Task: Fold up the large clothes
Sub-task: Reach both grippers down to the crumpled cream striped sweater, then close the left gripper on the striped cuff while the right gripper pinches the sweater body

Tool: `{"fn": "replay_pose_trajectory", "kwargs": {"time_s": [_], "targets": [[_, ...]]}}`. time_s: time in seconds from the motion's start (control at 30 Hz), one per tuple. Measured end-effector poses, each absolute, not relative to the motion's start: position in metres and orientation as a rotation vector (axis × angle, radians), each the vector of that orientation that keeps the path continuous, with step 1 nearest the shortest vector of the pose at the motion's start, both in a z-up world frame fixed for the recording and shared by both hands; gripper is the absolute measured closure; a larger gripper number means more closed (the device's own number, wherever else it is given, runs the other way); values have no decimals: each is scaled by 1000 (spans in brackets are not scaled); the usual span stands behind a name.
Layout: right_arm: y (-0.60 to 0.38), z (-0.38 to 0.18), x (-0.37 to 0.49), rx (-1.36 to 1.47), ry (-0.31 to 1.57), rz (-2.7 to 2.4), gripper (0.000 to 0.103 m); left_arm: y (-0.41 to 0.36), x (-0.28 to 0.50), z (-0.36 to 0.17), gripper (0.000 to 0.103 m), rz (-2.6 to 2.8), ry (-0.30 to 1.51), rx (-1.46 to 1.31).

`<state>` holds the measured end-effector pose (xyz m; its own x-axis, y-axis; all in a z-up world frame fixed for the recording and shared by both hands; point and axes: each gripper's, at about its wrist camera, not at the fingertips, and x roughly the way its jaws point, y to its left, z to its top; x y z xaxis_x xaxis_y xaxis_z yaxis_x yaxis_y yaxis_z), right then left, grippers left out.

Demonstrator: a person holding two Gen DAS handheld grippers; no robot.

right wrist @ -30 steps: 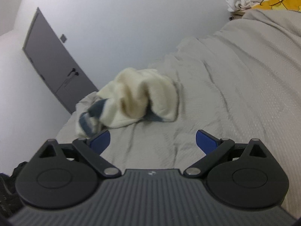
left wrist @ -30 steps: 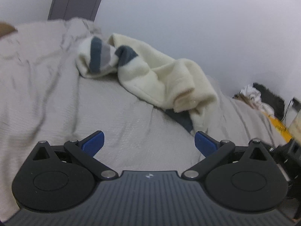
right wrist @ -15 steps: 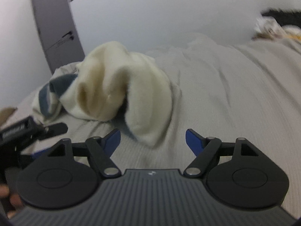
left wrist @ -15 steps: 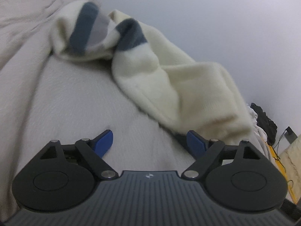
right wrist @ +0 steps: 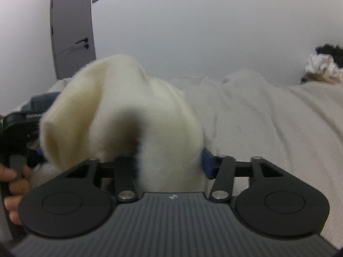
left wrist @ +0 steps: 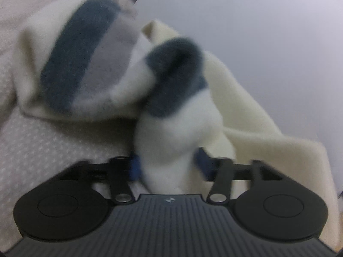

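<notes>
A big fluffy cream sweater (left wrist: 246, 115) lies in a heap on a bed (left wrist: 42, 150). The sweater has dark blue and grey stripes on one part. The bed has a pale beige cover with a tiny bumpy pattern and many soft wrinkles.

The left claw (left wrist: 167, 167) is up close to the sweater. A thick white fold with a dark blue band sits between its two blue fingers (left wrist: 203, 165). The fingers press in on the fold from both sides, so the left claw is pinching the sweater. The picture is a bit blurry here.

The right claw (right wrist: 169, 162) is at another part of the sweater (right wrist: 120, 111). A puffy cream lump fills the gap between its fingers. One blue finger (right wrist: 206, 163) shows on the right side, touching the cloth. The other finger is hidden behind the fluff. It looks like the right claw is pinching the sweater too.

In the right wrist view, the person's left hand (right wrist: 12, 184) shows at the left edge, holding the other black tool.

The room has plain white walls (right wrist: 193, 32). A grey door (right wrist: 71, 27) with a dark handle stands behind the bed. At the far right end of the bed there is a small pile of black and white clothes (right wrist: 323, 62).
</notes>
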<state>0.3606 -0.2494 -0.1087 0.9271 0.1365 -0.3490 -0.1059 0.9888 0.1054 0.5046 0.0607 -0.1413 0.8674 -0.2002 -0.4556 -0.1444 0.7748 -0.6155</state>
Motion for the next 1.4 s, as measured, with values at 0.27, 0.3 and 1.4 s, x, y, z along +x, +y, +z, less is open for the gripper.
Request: {"fn": "replay_pose_trajectory", "kwargs": {"time_s": [0.27,0.3,1.4], "targets": [[-258,-87,334,43,274,92,78,71,482,-100,95,-30,515,-611],[-259,-82,331,38,267,85,79,74,476,-91,95,-24,502,-613],[-336,34,121,46,390,140,92,145,137,29,96,-7,403,-629]]}}
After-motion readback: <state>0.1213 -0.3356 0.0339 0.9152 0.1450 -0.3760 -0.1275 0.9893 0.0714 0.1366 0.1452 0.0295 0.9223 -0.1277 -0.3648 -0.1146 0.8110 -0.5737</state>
